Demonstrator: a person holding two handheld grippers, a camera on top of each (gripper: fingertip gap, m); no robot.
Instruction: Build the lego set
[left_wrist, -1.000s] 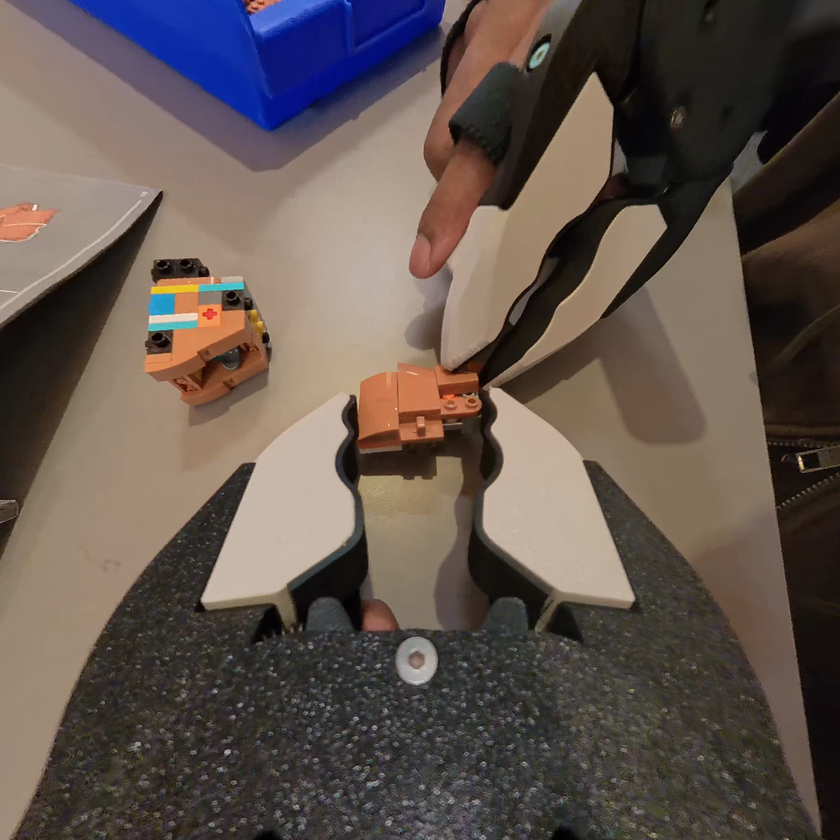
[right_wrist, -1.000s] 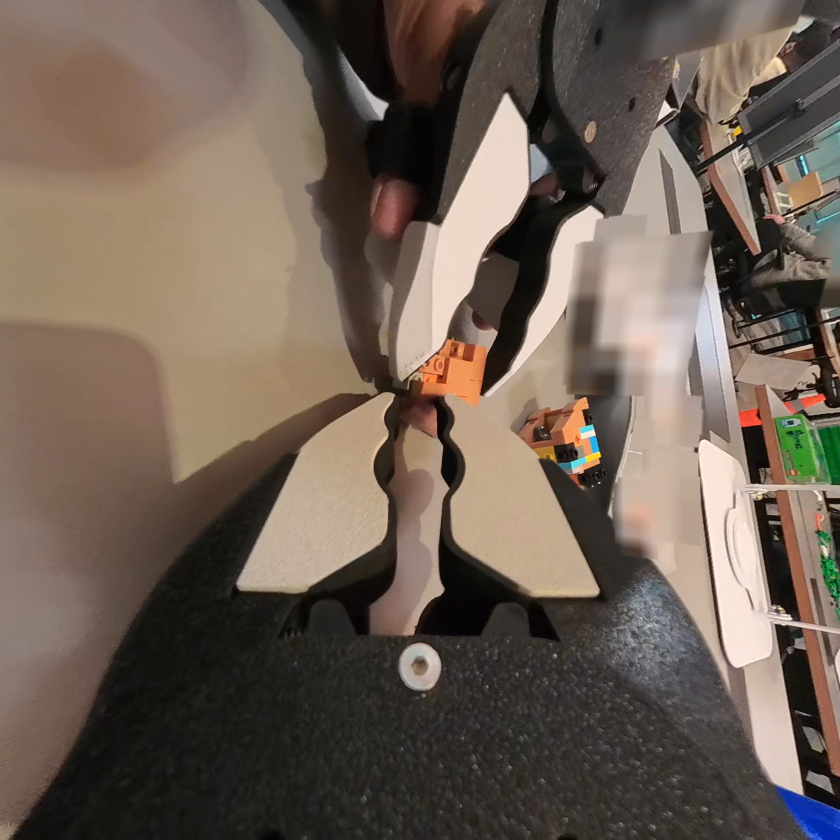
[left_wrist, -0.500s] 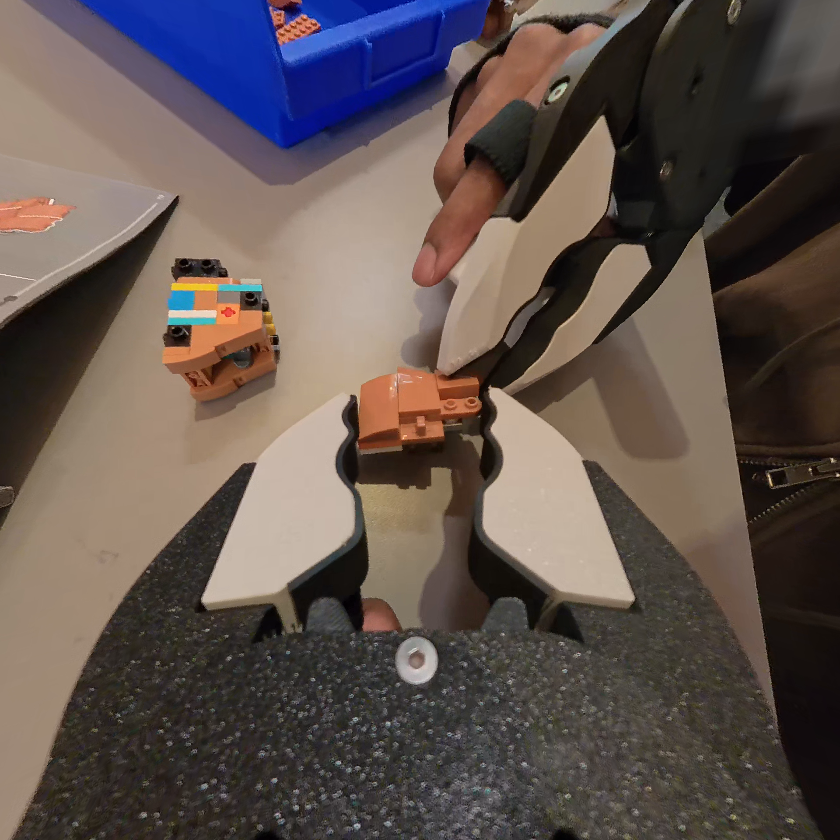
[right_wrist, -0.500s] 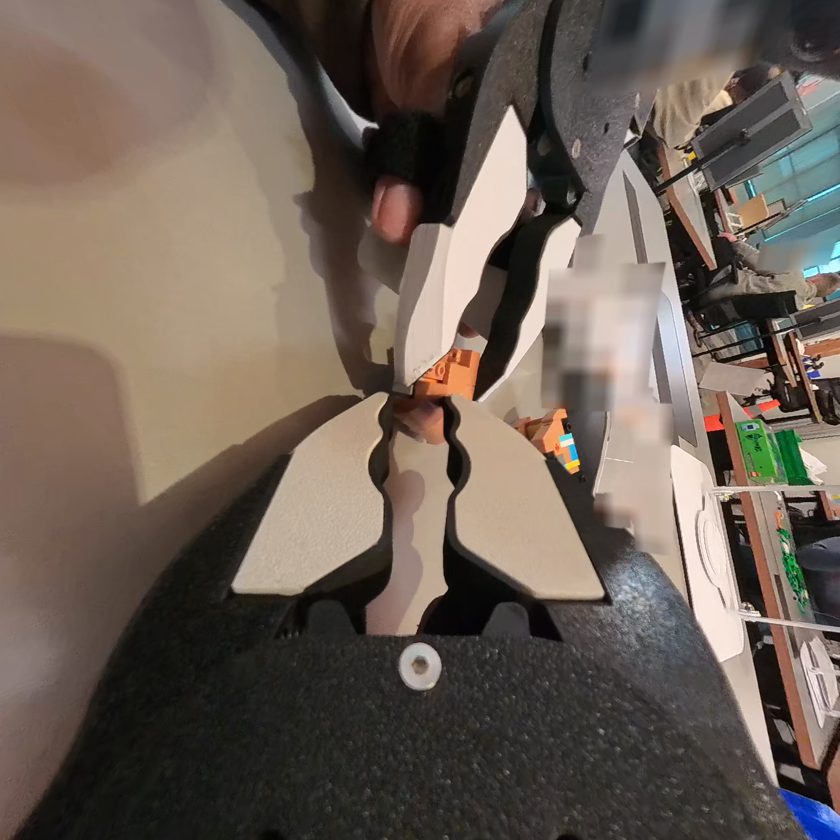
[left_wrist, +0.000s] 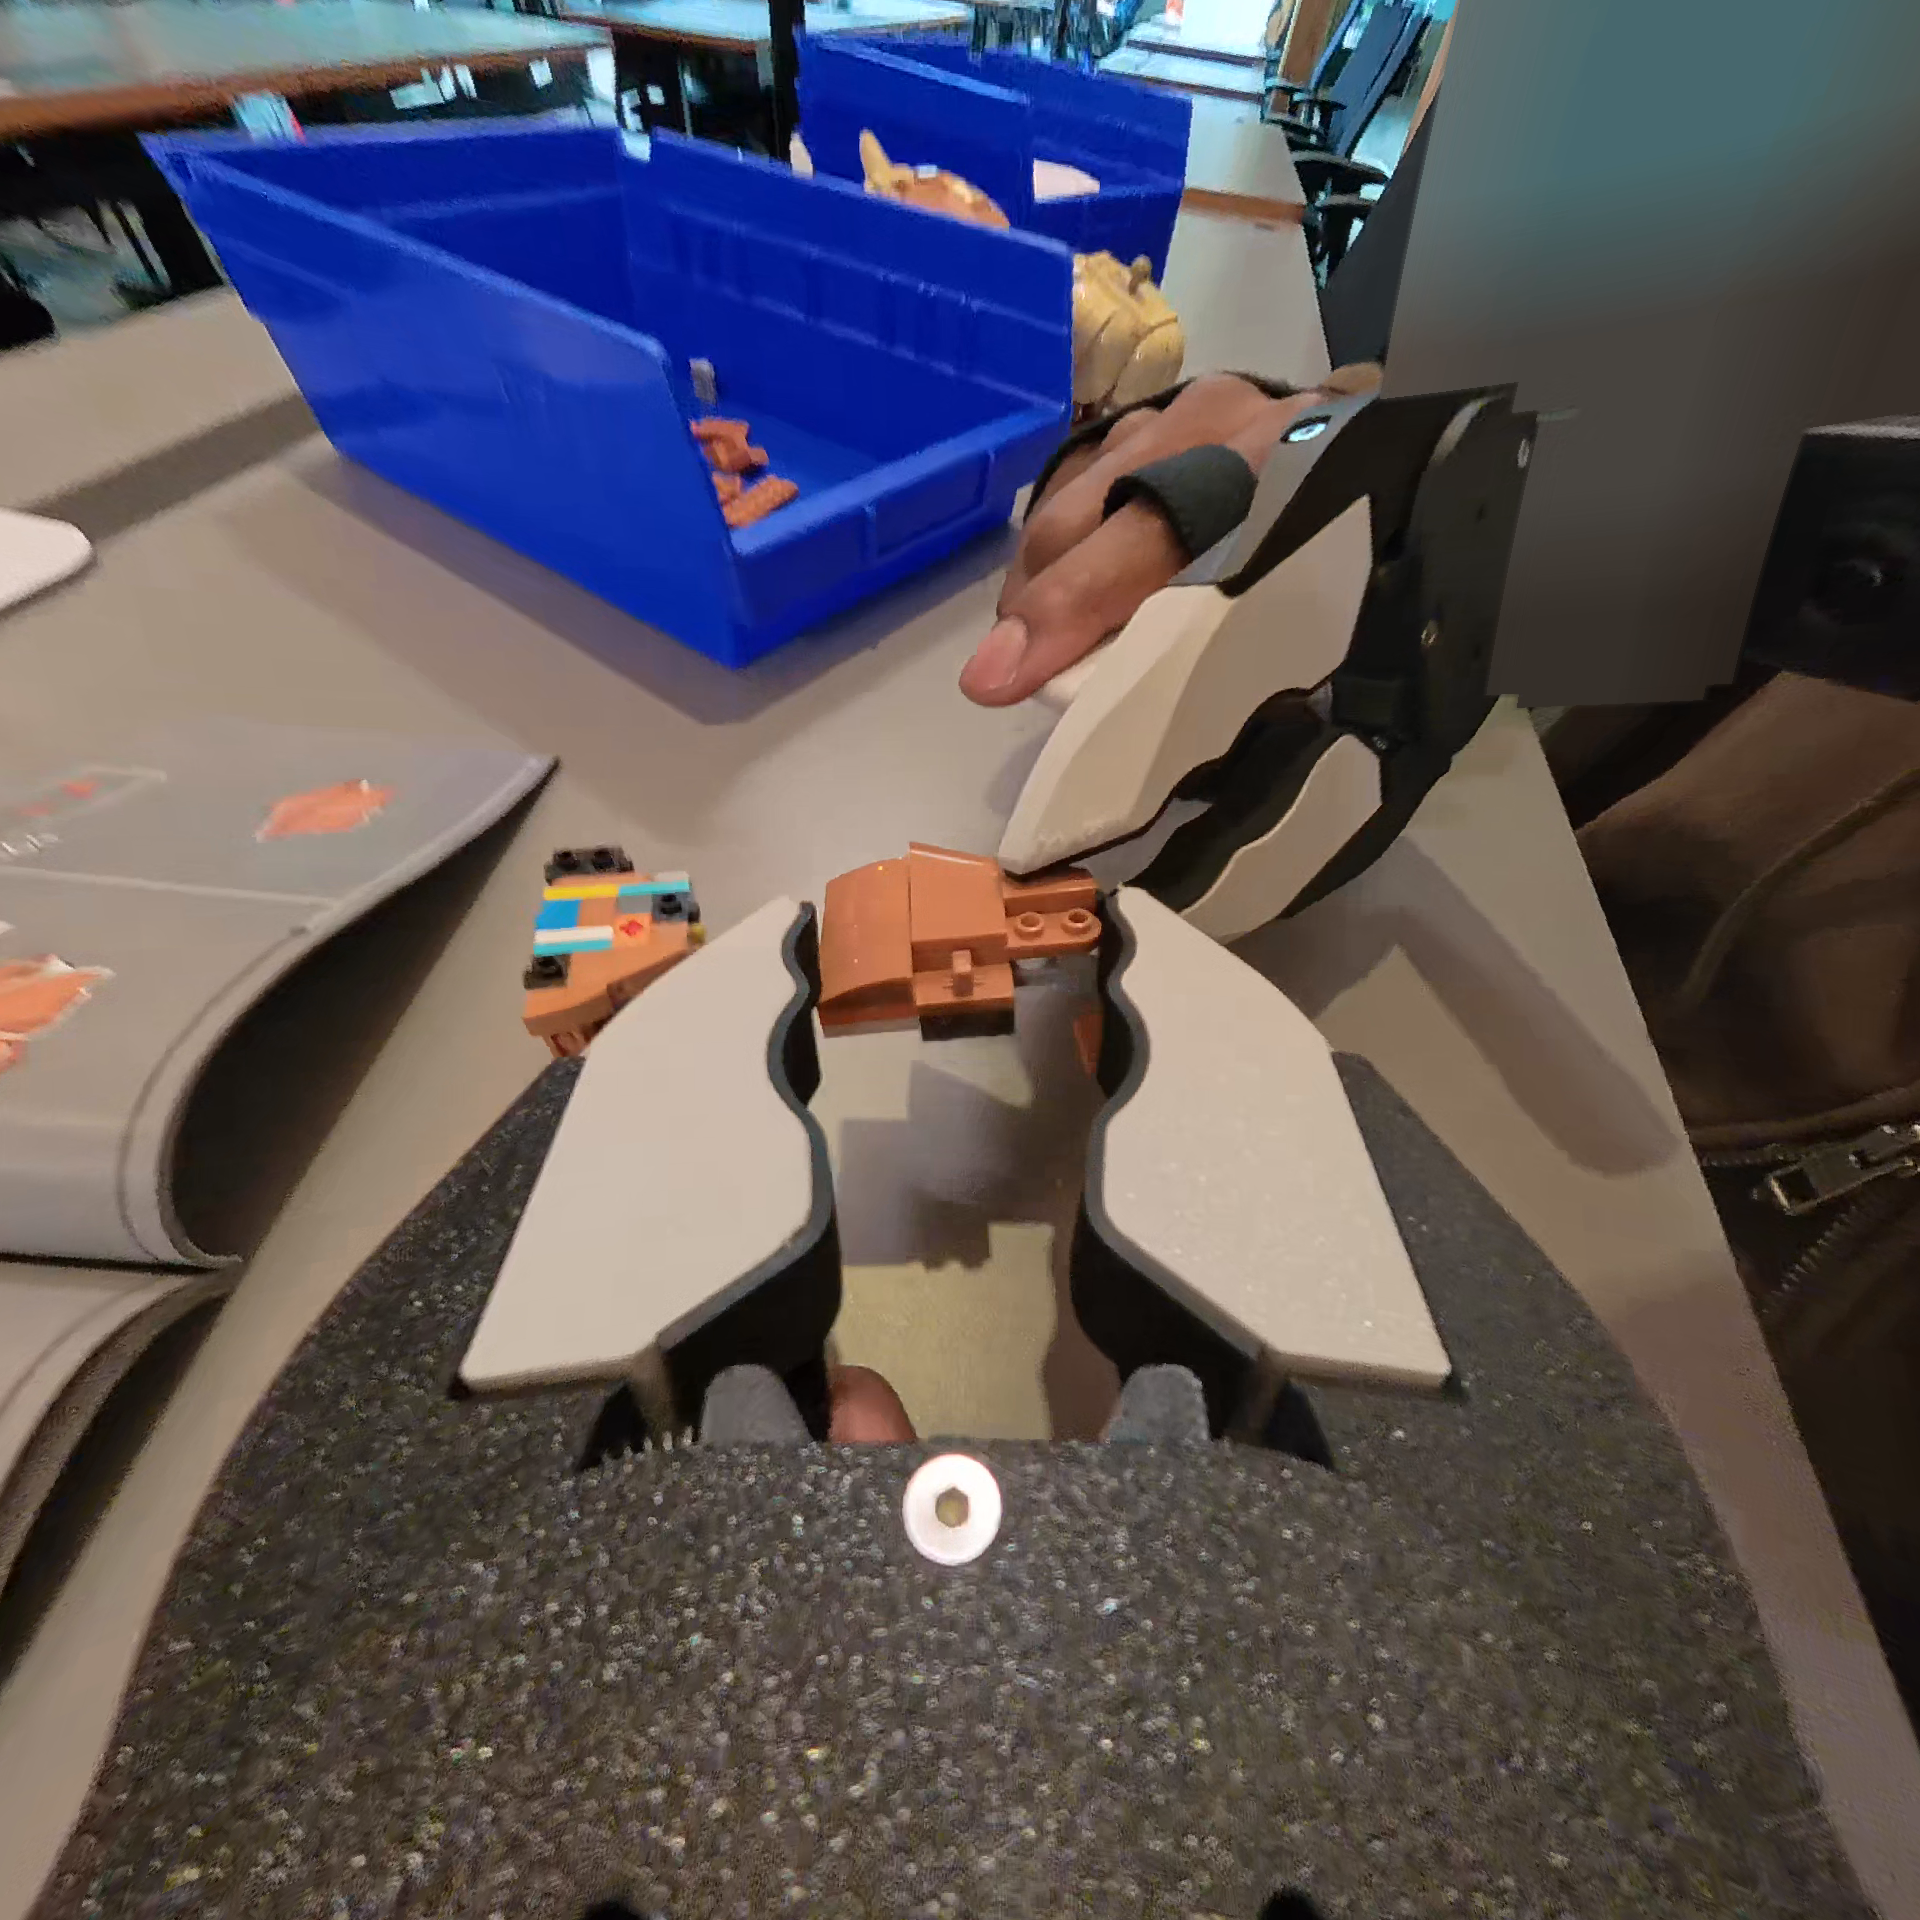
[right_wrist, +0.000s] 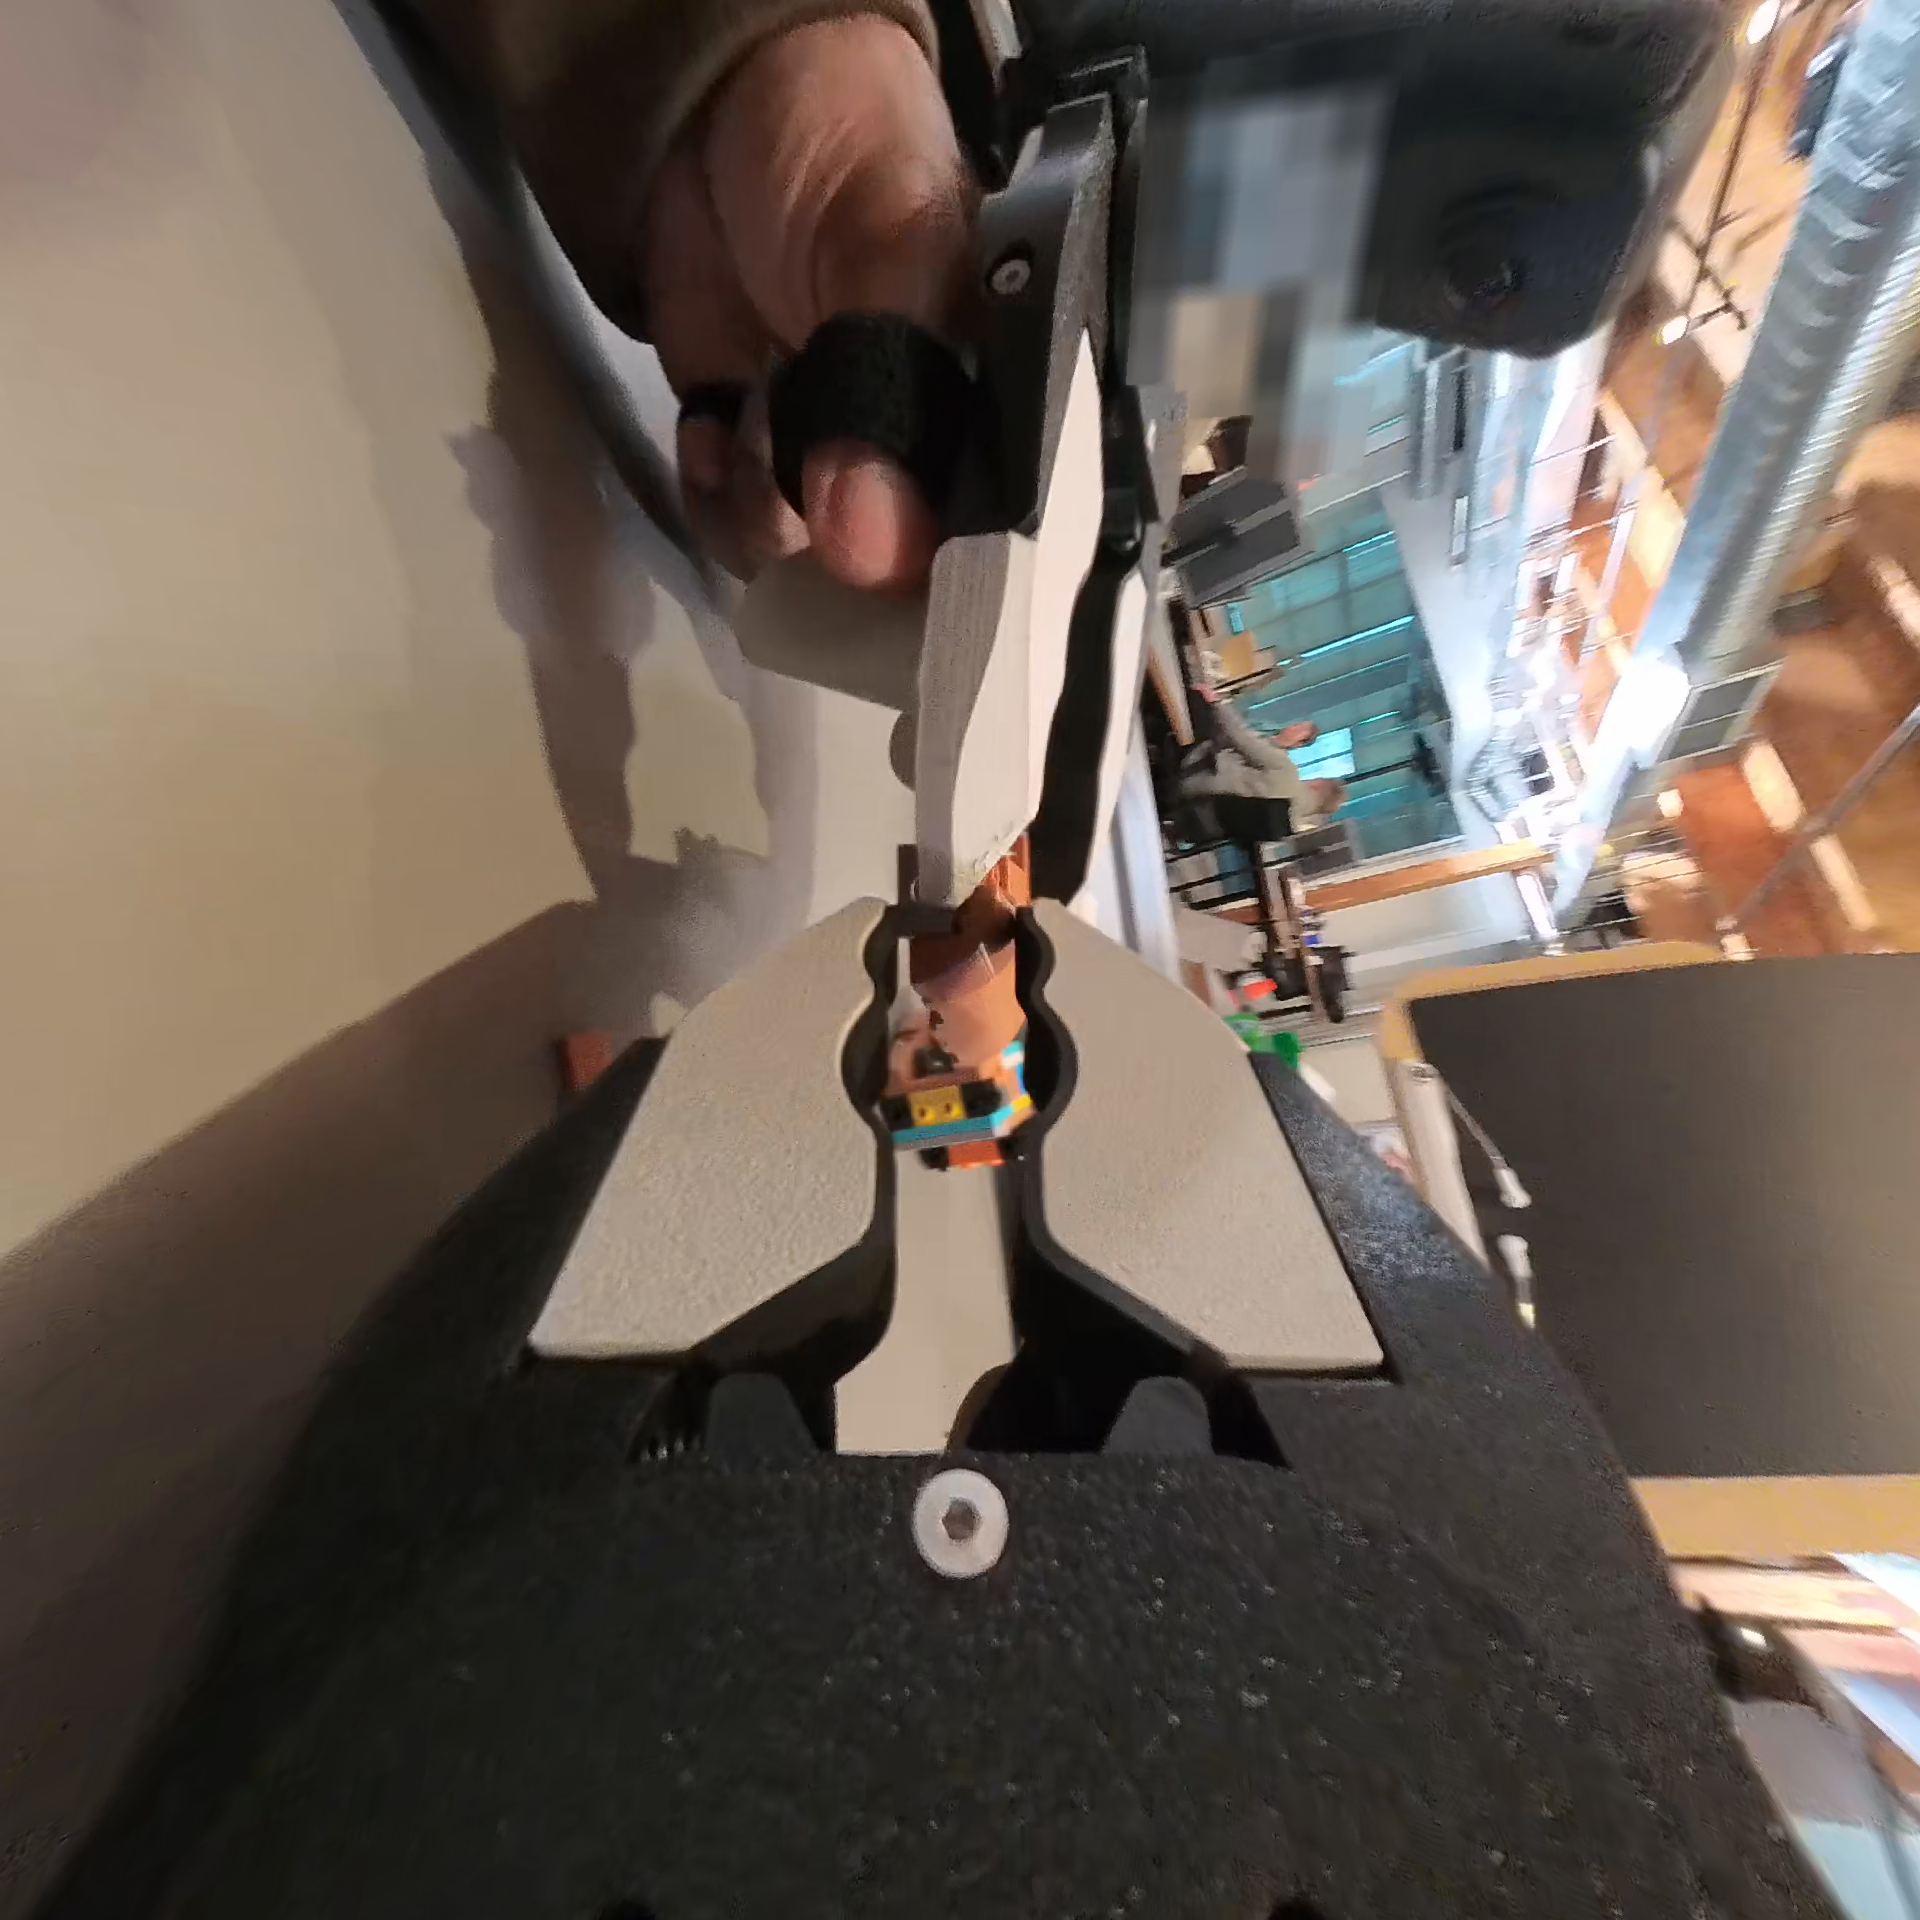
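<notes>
A brown lego assembly (left_wrist: 914, 940) is held off the grey table (left_wrist: 810, 727) between the fingertips of my left gripper (left_wrist: 956, 935), which is shut on it. My right gripper (left_wrist: 1060, 883) comes in from the right and is shut on the right end of the same assembly. In the right wrist view the assembly (right_wrist: 982, 997) sits between the narrow tips of my right gripper (right_wrist: 961, 920), with my left gripper (right_wrist: 1023, 873) coming down from above. A multi-coloured lego sub-build (left_wrist: 608, 935) lies on the table to the left, and it also shows in the right wrist view (right_wrist: 951, 1122).
A blue bin (left_wrist: 499, 395) with a few brown pieces stands at the back, with a second blue bin (left_wrist: 1091, 156) and a tan lego figure (left_wrist: 1127, 332) behind it. An open instruction booklet (left_wrist: 187, 987) lies at the left. A person's brown jacket (left_wrist: 1787, 987) is at the right. My two grippers' fingertips are within a few centimetres of each other.
Both grippers have kept their hold on the brown assembly and lifted and tilted with it. The left view now looks more level, so the blue bins show. The right view has swung round.
</notes>
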